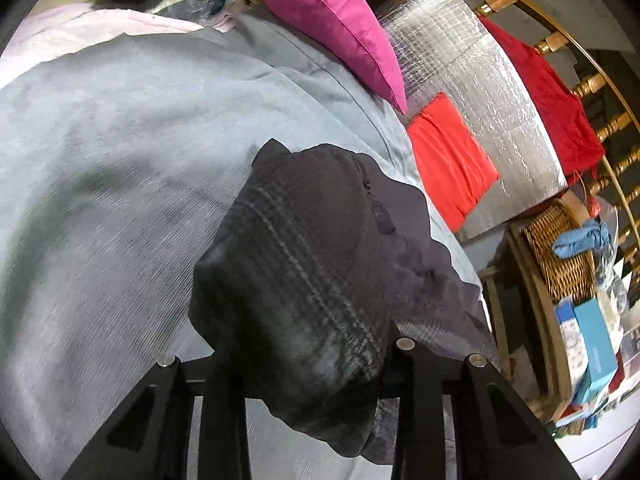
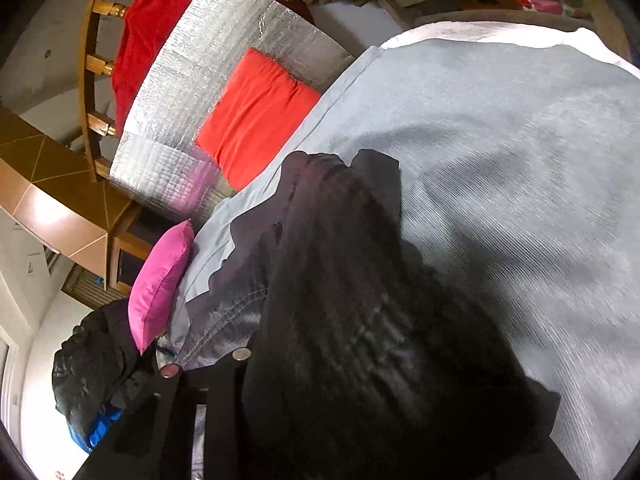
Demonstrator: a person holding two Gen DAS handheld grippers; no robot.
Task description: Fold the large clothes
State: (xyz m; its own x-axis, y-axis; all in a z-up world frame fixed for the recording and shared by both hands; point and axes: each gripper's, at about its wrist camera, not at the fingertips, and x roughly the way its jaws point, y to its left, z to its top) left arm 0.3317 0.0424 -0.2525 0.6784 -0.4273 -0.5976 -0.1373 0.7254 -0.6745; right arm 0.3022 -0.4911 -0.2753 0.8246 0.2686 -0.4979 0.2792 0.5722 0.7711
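Observation:
A dark grey garment with lighter stitched seams lies bunched on a pale grey bedspread. One end of it rises into my left gripper, which is shut on the cloth; the folds cover the fingertips. In the right wrist view the same dark garment drapes over my right gripper, also shut on it. Only the left finger shows there; the other is hidden under the fabric. The garment hangs between the two grippers, partly lifted off the bedspread.
A pink cushion and a folded orange-red cloth sit by a silver foil mat. Behind it a red cloth hangs on a wooden rail. A wicker basket and boxes stand beside the bed. A black jacket lies near the cushion.

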